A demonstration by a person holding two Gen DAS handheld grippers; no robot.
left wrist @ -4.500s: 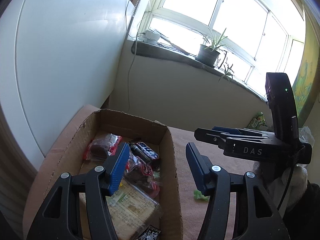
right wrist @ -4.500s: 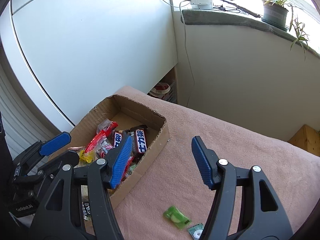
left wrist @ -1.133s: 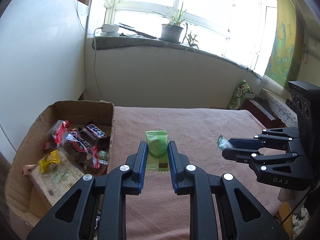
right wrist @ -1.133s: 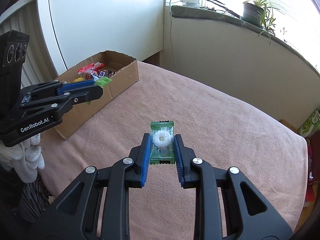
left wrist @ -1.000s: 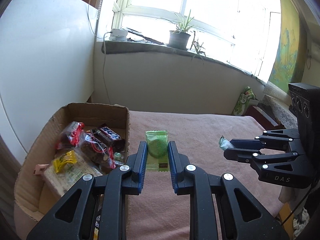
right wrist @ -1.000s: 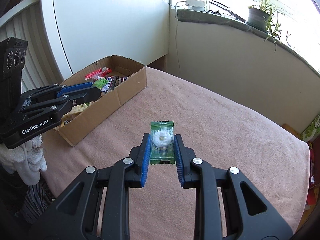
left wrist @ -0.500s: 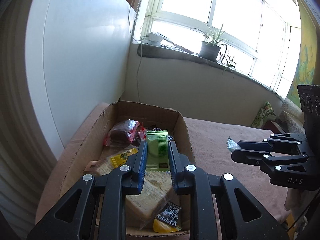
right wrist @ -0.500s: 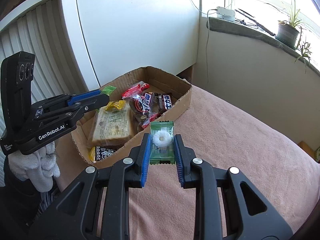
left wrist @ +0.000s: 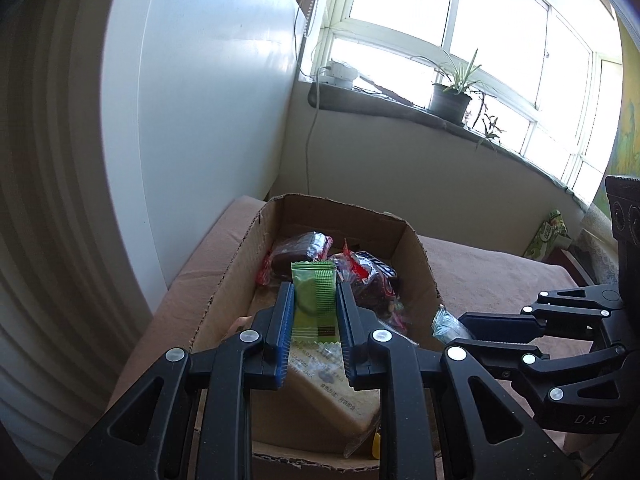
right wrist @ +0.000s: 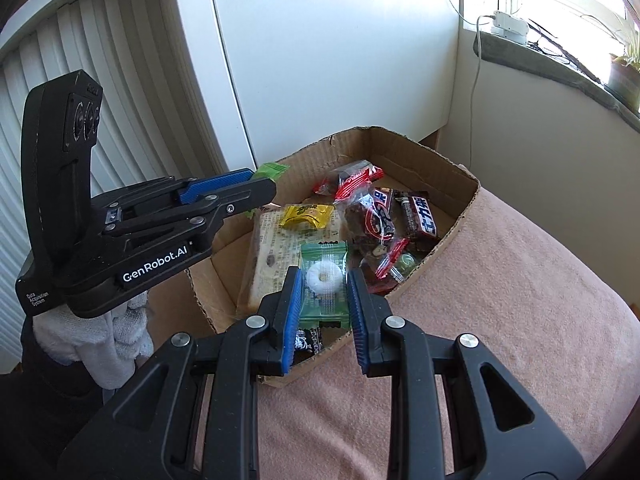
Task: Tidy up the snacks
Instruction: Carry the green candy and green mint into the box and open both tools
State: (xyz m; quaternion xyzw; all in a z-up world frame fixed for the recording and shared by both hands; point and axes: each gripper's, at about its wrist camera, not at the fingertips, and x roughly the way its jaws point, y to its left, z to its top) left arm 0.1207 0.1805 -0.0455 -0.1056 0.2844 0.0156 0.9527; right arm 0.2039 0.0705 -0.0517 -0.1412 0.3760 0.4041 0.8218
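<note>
My right gripper [right wrist: 323, 304] clamps a mint [right wrist: 323, 280], my left gripper [left wrist: 314, 316] a green packet [left wrist: 314, 296]. Both hang over the box [right wrist: 456, 224] at 12 o'clock, already stocked; release remains.

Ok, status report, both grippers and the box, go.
Left gripper shut on green snack packet, over cardboard box. Right gripper shut on ring candy packet, above box's near edge. Box holds loose snacks; nothing blocking.
</note>
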